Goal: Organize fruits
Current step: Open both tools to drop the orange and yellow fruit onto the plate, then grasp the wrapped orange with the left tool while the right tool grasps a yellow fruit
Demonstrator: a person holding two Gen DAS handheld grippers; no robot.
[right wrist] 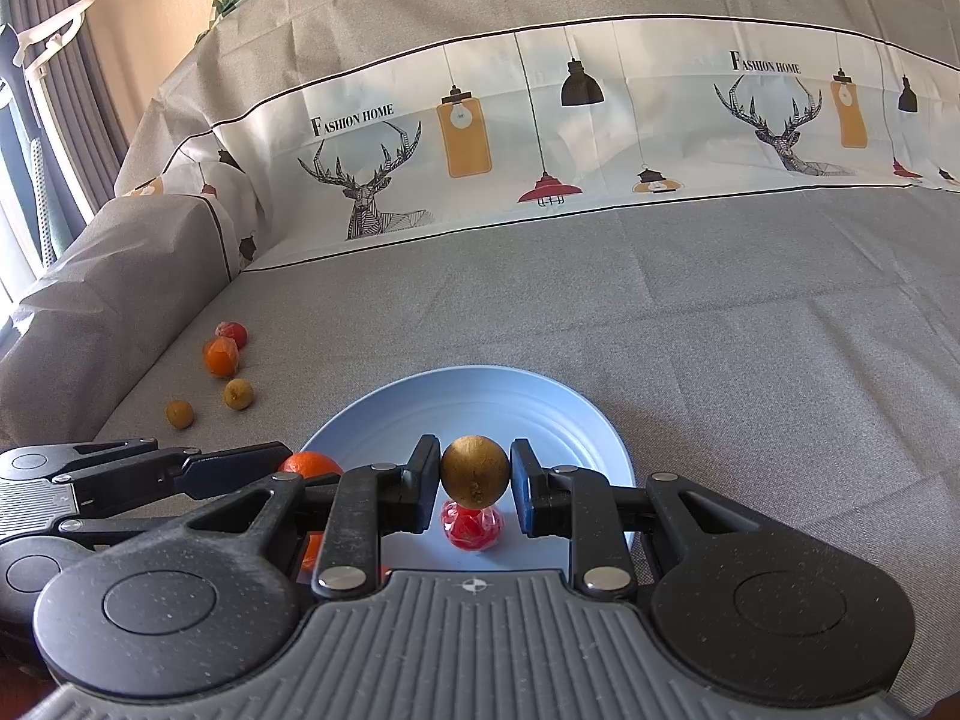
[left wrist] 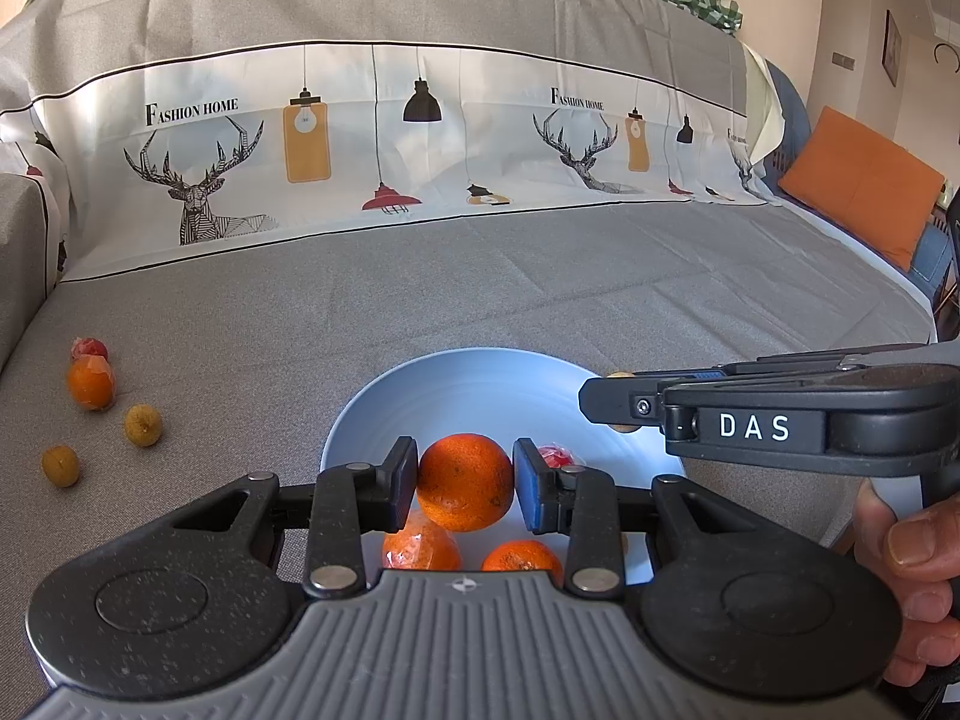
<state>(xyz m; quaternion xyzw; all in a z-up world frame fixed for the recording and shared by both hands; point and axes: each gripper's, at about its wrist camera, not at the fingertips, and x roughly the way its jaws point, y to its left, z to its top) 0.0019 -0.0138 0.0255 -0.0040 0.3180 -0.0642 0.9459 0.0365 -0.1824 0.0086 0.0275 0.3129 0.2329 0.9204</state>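
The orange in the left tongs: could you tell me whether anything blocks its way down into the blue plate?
Partly. The orange hangs over the near part of the blue plate, where two more oranges lie right beneath it. The far part of the plate is bare, so dropping it there looks safer.

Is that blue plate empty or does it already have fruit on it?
Not empty: the blue plate holds two oranges and a red wrapped fruit.

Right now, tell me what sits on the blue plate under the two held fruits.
On the blue plate: two oranges and a red wrapped fruit. The left gripper and right gripper hide the plate's near part.
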